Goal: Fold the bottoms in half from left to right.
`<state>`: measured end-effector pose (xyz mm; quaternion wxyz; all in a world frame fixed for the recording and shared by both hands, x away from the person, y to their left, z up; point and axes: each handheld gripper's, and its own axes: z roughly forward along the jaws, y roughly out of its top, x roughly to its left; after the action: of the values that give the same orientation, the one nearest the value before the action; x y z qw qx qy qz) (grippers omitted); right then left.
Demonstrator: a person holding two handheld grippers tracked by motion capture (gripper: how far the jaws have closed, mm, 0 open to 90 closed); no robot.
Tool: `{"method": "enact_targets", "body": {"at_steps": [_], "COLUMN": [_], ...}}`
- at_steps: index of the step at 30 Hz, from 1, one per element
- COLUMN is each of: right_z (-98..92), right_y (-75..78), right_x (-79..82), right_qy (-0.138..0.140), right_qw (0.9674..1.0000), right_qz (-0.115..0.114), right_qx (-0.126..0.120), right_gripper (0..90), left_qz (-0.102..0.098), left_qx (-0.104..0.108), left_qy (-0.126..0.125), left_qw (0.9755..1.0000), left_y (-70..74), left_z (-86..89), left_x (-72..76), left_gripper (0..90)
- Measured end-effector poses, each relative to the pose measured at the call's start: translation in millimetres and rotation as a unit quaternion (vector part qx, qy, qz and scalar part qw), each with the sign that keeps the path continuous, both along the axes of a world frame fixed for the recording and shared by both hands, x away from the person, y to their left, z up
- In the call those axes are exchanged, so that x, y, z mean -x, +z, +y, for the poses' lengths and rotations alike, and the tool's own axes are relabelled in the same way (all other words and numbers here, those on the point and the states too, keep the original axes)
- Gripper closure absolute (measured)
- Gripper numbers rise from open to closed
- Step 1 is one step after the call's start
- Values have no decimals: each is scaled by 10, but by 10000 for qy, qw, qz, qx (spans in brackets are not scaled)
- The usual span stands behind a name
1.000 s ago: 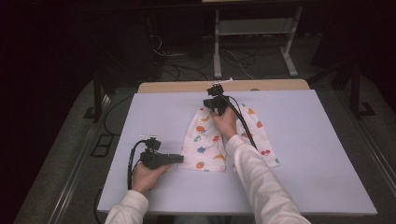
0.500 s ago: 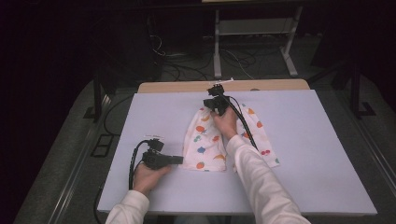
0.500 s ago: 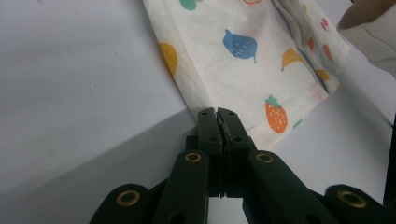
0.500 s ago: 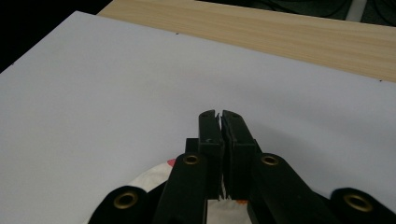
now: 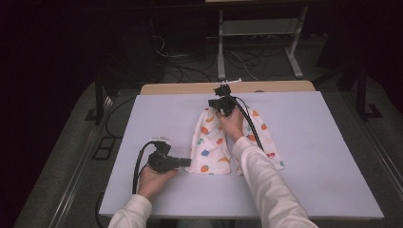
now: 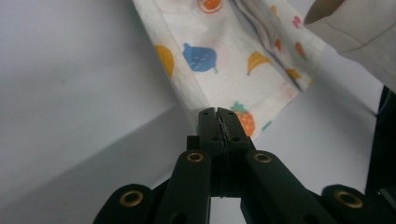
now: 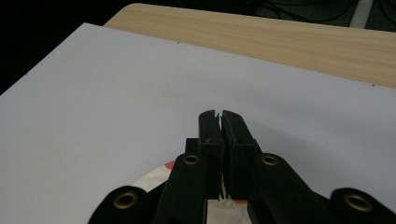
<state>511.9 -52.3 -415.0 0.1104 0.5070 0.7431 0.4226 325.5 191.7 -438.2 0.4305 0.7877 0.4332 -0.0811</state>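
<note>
Two hand-held grippers work one cloth. High view: the fruit-print cloth [image 5: 211, 147], white with orange, blue and red fruit shapes, lies folded near the middle of the pale tabletop [image 5: 323, 156], flat, with a second flap showing to the right of the forearm. Its long axis runs from the person's side toward the far edge, narrower at the far end, wider at the near end. Left hand-held gripper [image 5: 186, 163] lies level at the near left corner of the cloth, jaws pointing right and touching its edge. Right hand-held gripper [image 5: 219, 105] sits at the cloth's far end, the person's hand over it, black cable trailing back along the white sleeve [image 5: 266, 185]. A strip of wooden board [image 5: 190, 89] shows past the far edge of the tabletop.

Left gripper view: left hand-held gripper [image 6: 218, 114] has its jaws just clenched together; the cloth [image 6: 219, 56] corner with a strawberry print sits right at the tips, the edge apparently pinched, though the contact itself is hard to see. Cloth stretches away diagonally up-left; the sleeve [image 6: 359, 28] shows at the top right.

Right gripper view: right hand-held gripper [image 7: 219, 116] is clenched, a white sliver of cloth [image 7: 154, 179] nipped between the jaws low down, more cloth bunched below. Jaws point across bare tabletop [image 7: 93, 102] toward the wooden board [image 7: 280, 37].
</note>
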Motion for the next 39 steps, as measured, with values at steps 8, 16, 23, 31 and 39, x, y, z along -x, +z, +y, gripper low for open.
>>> {"method": "enact_targets", "body": {"at_steps": [8,16,23,31,39], "right_z": [-37,-99,-185,-266,-391], "right_y": [22,66,118,154,225], "right_x": [10,31,33,40,31], "right_qy": [74,111,140,206,221], "right_qw": [10000,9999,9997,9995,9991], "right_qz": [-29,-81,-103,-108,-135], "right_qx": [-39,-101,-154,-201,-349], "right_gripper": [857,857,857,857,857], "left_qz": [-162,-313,-415,-540,-606], "left_qx": [111,179,235,341,387], "left_qy": [-192,-304,-340,-451,-680], "left_qw": [9996,9989,9983,9969,9951], "left_y": [101,157,229,354,467], "left_z": [-105,-216,-270,-408,-647], "left_x": [70,111,132,132,109], "left_gripper": [892,892,892,892,892]}}
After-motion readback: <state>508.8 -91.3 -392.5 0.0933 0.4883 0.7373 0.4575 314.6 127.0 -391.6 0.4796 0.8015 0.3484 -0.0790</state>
